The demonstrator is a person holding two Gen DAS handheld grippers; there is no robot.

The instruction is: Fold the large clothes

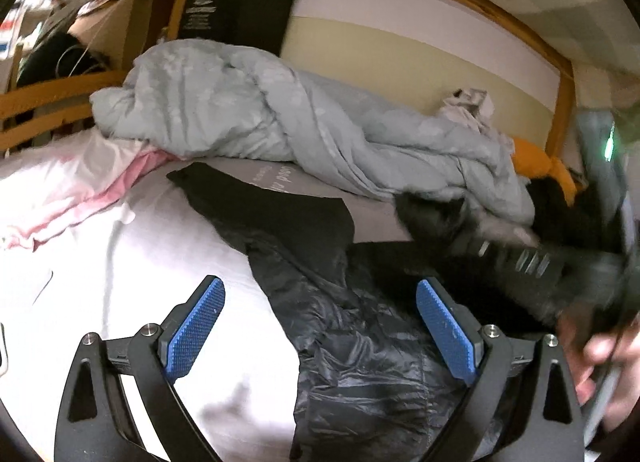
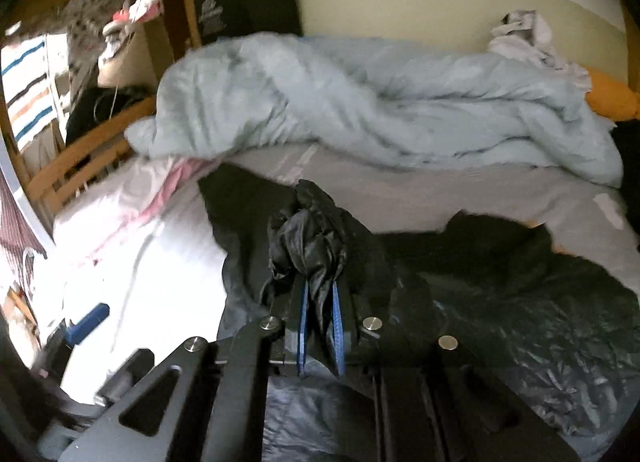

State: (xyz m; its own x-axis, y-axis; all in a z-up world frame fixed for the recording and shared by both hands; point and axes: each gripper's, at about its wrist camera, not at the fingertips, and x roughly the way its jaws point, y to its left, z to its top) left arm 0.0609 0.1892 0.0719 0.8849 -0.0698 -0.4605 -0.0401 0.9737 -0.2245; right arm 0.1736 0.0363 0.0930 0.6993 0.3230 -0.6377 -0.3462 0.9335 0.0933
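Each hand-held gripper (image 1: 320,326) is matte black metal, with triangular cutouts, round silver screws at the joints, and blue pads (image 1: 198,328) with a knurled texture.

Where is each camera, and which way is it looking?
Left wrist: sits on the left hand-held gripper, looks over the black jacket toward the duvet; shows its open blue pads and a hand at right.
Right wrist: sits on the right hand-held gripper, looks across the bed; shows pads shut on a jacket bunch.
Both share: jacket, duvet, pink cloth, wooden frame.
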